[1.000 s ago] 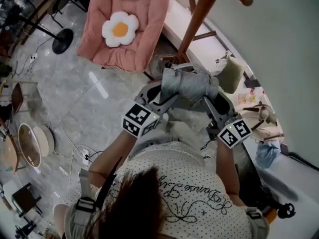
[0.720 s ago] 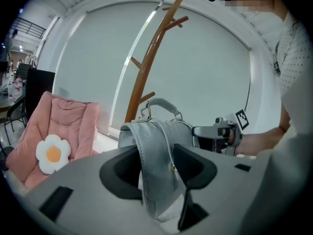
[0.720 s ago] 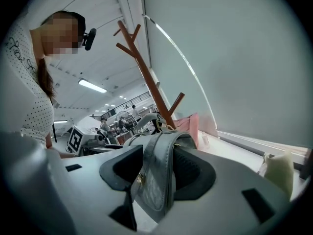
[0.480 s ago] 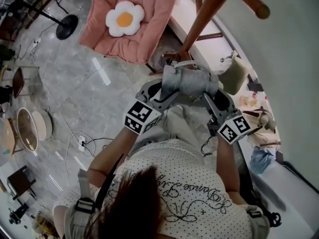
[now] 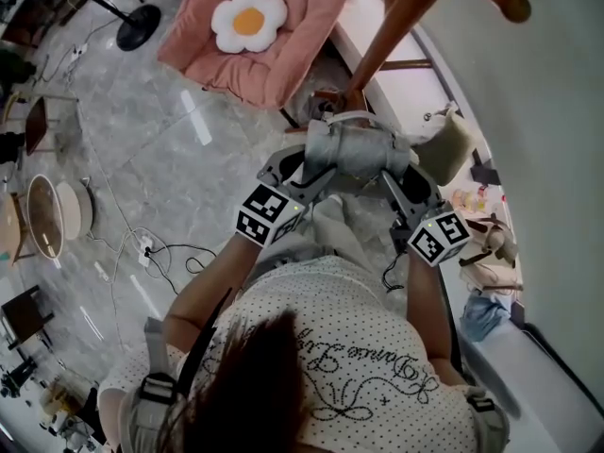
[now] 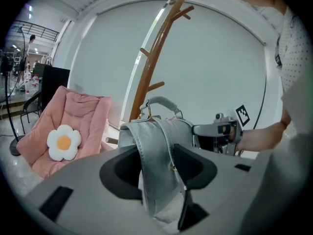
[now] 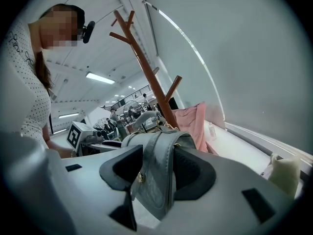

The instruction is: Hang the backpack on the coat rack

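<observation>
A grey backpack (image 5: 354, 152) hangs in the air between my two grippers, just short of the wooden coat rack (image 5: 401, 22). My left gripper (image 5: 311, 171) is shut on one grey shoulder strap (image 6: 155, 155), which fills the gap between its dark pads. A second strap (image 7: 157, 173), with a small brass stud, is clamped in my right gripper (image 5: 392, 179). The backpack's top handle (image 6: 161, 102) points toward the rack's pole (image 6: 146, 77). In the right gripper view the rack (image 7: 151, 77) rises behind the bag with bare pegs. The bag's lower part is hidden.
A pink lounge chair (image 5: 283, 36) with a flower cushion (image 5: 248, 20) stands left of the rack. A white ledge (image 5: 415, 83) runs along the wall, with bags (image 5: 486, 243) beside it. Cables (image 5: 151, 253) and a round stand base (image 5: 139, 26) lie on the marble floor.
Both grippers have sunk a little with the backpack still held between them. The chair and the rack's peg have shifted in the head view.
</observation>
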Demonstrator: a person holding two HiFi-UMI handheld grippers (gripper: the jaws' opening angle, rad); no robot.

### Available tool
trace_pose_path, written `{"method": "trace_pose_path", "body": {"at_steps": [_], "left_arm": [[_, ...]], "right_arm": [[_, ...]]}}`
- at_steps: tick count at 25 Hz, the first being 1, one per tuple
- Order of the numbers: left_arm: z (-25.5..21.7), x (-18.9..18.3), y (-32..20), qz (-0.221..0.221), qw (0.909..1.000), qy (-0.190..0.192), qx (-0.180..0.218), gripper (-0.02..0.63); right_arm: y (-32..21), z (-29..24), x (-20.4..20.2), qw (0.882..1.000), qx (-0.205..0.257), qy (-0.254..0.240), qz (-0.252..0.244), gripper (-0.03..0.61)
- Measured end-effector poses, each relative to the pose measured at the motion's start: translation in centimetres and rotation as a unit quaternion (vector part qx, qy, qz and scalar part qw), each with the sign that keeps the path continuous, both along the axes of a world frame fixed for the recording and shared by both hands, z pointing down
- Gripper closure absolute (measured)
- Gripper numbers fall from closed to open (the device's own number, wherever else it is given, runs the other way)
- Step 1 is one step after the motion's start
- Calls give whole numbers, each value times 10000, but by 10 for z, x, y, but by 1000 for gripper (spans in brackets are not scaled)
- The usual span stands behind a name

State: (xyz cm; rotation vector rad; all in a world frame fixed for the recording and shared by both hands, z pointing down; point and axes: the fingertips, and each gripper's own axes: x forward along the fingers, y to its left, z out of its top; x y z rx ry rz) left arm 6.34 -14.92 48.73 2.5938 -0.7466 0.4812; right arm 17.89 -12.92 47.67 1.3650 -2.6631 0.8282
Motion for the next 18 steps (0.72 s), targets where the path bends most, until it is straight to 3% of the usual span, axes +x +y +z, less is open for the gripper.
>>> {"method": "trace_pose_path", "body": {"at_steps": [18], "left_arm": [[35, 13, -14, -101, 9993, -352, -33, 414]], "right_arm": [[-13, 36, 11, 9994, -330, 86, -8, 385]]}}
